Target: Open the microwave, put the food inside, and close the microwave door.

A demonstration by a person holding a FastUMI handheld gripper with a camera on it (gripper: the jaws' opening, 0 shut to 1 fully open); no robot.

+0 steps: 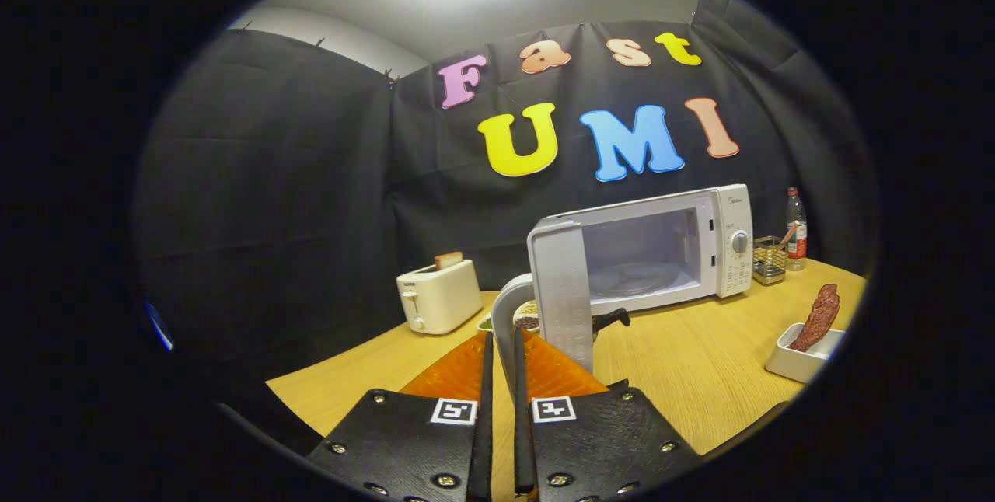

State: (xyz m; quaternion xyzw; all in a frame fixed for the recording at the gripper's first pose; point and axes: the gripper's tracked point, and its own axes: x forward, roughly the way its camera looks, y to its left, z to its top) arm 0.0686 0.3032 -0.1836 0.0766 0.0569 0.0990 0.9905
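The white microwave (723, 238) stands on the wooden table (699, 362) with its cavity and glass turntable (633, 278) exposed. Its door (561, 292) is swung out towards me and shows edge-on. A curved white handle (501, 308) arcs off the door's near side. My gripper (502, 333) is shut on that handle, both fingers pressing its lower end. Just behind the handle and door sits a dish of food (528, 321) with a black handle (612, 319) poking out to the right. The dish rests on an orange mat (560, 374), mostly hidden by the door.
A cream toaster (438, 296) with a slice of toast stands left of the door. Right of the microwave are a wire basket (768, 259) and a bottle (795, 228). A white tray (801, 358) holding a dark strip of meat sits at the table's right edge.
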